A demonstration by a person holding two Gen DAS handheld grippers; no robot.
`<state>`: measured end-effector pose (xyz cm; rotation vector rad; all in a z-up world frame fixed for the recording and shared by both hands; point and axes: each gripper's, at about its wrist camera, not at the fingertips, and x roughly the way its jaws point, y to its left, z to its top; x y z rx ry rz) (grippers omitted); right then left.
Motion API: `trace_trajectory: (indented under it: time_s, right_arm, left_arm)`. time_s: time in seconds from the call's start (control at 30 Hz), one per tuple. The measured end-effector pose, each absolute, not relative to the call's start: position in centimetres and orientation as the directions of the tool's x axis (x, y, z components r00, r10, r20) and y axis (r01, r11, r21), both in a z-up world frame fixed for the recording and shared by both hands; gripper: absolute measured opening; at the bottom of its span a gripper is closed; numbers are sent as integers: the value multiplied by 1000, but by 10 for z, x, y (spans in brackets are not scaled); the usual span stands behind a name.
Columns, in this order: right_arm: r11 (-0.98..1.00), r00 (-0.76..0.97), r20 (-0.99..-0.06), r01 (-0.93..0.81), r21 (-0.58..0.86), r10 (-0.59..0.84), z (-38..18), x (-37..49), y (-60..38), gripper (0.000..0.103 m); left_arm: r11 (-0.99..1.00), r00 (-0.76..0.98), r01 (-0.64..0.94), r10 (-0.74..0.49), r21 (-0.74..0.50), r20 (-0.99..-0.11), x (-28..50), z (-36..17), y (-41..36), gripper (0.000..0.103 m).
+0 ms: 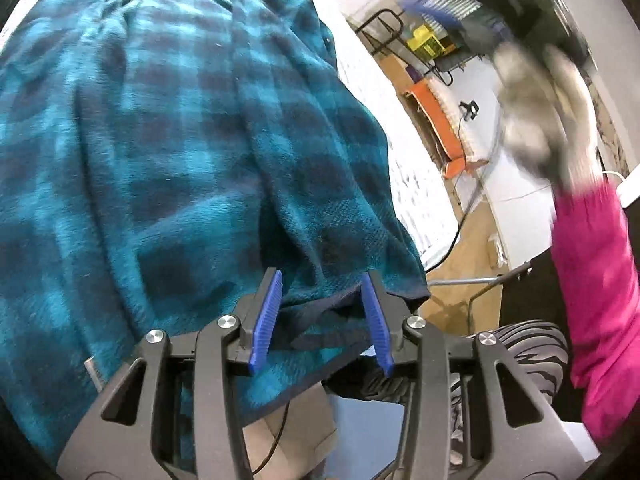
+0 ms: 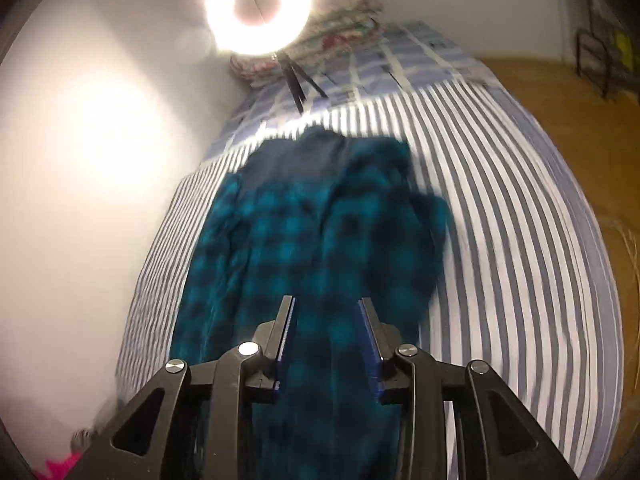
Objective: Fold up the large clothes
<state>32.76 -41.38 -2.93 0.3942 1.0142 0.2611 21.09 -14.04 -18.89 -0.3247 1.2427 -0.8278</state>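
A large teal-and-navy plaid fleece garment [image 1: 160,140] lies spread lengthwise on a striped bed [image 2: 500,240]; it also shows in the right wrist view [image 2: 312,248]. My left gripper [image 1: 322,280] is open at the garment's near hem, its blue pads either side of a dark folded edge [image 1: 328,316], not closed on it. My right gripper [image 2: 326,304] is open and empty, raised above the garment's near end. In the left wrist view the right hand's gripper [image 1: 536,92] is a blurred shape high at the right, on a pink sleeve [image 1: 592,280].
A bright ring light [image 2: 258,4] on a tripod stands by floral pillows [image 2: 332,36] at the bed's head. A white wall [image 2: 80,160] runs along the bed's left. Wooden floor [image 2: 560,100], an orange chair [image 1: 440,120] and shelving lie to the right.
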Motion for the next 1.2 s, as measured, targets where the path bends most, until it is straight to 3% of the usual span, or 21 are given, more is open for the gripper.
trace_trajectory:
  time_s: [0.2,0.4,0.43,0.47,0.5,0.53,0.7,0.87,1.2]
  right_arm:
    - [862,366,-812,48,504,454,-94,237,-420,37]
    - [851,242,-844,109,514,479,-153,216,-413,37]
    - [837,240,-833,115,535,499,-159,215,-413,33]
    - [824,245,-819,114,556,519,-163,212,-413,28]
    - [820,246,-815,110,562,525,-165,209,-412,14]
    - [822,247,-815,103,561,525,-166,208,-409,4]
    - [829,297,-800,47,557,521,-149,197,-410,3]
    - [795,347,-759,57,604,551,-136,194,-423,3]
    - [847,321,-812,53,529,487,-144,192,-416,3]
  left_arm:
    - [658,95,296,-741,-692,-664,217,-185,-132,41]
    - [665,79,364,-719,-652,-690,205,-193,-154,41]
    - [670,78,372,-712,-642,-698,203,-194,-155,39]
    - [679,73,382,-699,-628,-711,200,-199,-159,29]
    - [683,63,388,-689,-619,-722,198,-203,-162,13]
    - [691,56,400,-674,-603,-736,195,-207,-165,10]
    - [680,51,490,-647,-545,-761,173,-202,-168,10]
    - [630,51,417,-736,-655,-675,177,-185,-150,10]
    - [633,122,444,-744,-634,-657,180,-161,-150,10]
